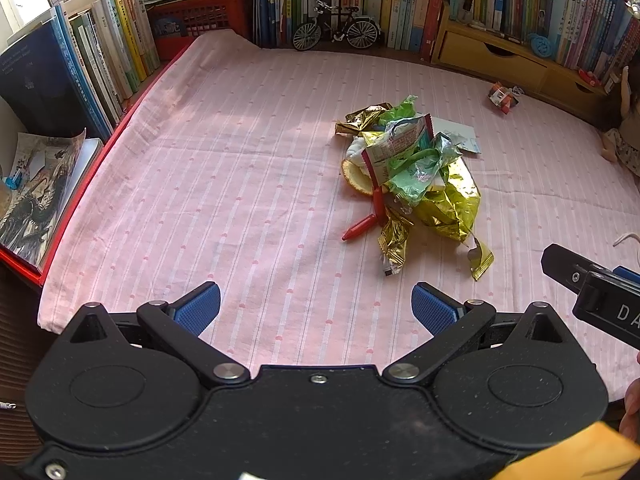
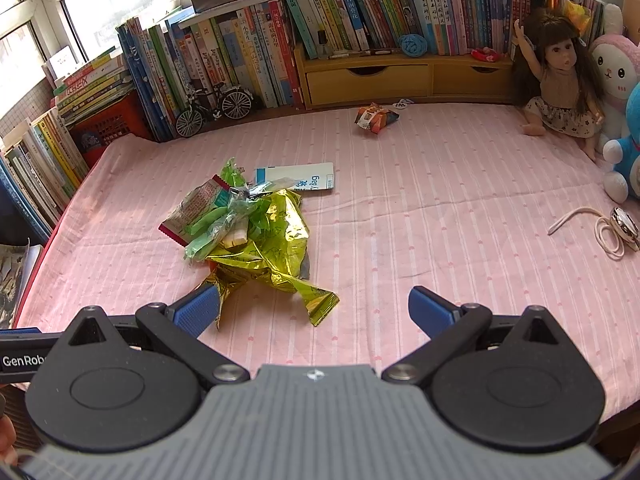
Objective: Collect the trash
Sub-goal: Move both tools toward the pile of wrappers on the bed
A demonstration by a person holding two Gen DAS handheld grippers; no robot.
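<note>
My left tongs (image 1: 316, 306) and right tongs (image 2: 314, 308) both gape apart, empty; the trash pile (image 2: 248, 236) lies mid-table (image 2: 440, 208), just ahead-left of the right tongs.

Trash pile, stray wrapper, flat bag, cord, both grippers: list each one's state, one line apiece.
Trash pile: heaped mid-cloth, ungripped.
Orange wrapper: lying apart, near the drawers.
Flat bag: flat, partly under the pile.
White cord: loosely coiled.
Left gripper: open, empty.
Right gripper: open, empty.
</note>
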